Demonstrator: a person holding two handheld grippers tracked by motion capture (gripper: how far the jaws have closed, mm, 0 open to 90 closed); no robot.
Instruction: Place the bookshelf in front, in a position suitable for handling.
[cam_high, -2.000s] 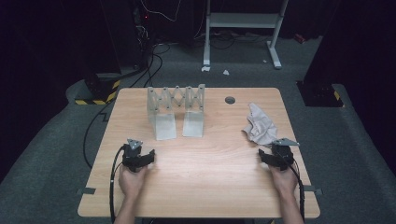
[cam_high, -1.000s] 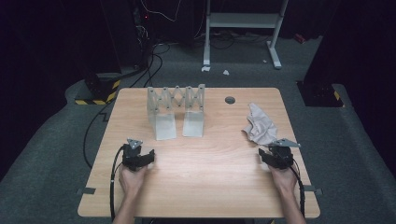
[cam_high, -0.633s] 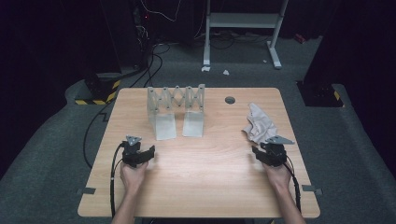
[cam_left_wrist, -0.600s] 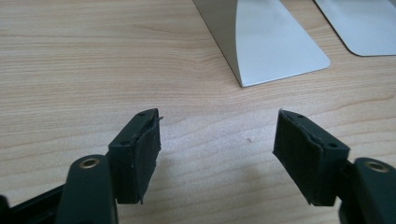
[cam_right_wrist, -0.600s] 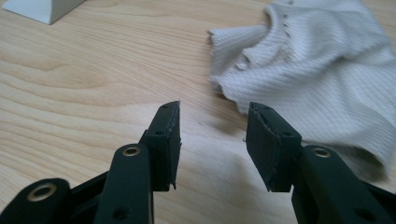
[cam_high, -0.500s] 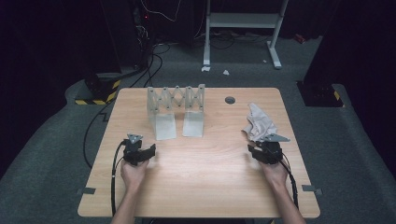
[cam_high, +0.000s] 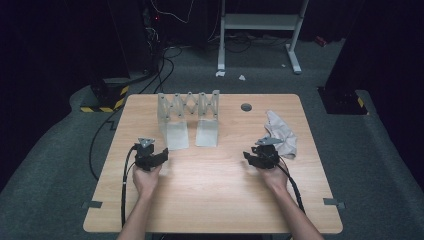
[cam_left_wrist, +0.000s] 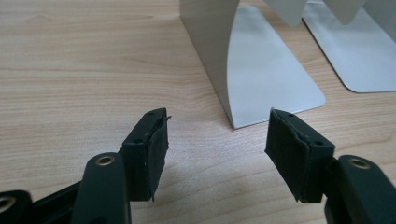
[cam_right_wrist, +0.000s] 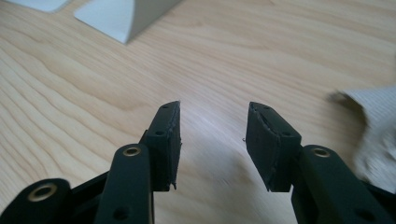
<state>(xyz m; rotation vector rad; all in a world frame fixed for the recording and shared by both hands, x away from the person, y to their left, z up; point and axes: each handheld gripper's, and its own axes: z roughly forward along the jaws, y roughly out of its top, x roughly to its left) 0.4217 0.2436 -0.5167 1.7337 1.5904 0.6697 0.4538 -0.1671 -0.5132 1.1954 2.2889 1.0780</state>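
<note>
Resting low on table (cam_high: 210, 200) | left tool (cam_high: 150, 155) agape | right tool (cam_high: 260, 157) agape beside cloth (cam_high: 281, 136)

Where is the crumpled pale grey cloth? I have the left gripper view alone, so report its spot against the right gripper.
Observer: The crumpled pale grey cloth lies near the light wooden table's right edge, close beside the right gripper, on its right.
Operator: Give me that gripper's jaw state.
Observer: Open, with bare wood between the jaws.
Operator: Report what lies right of the pale grey metal rack.
Observer: A small dark round disc set in the tabletop.
</note>
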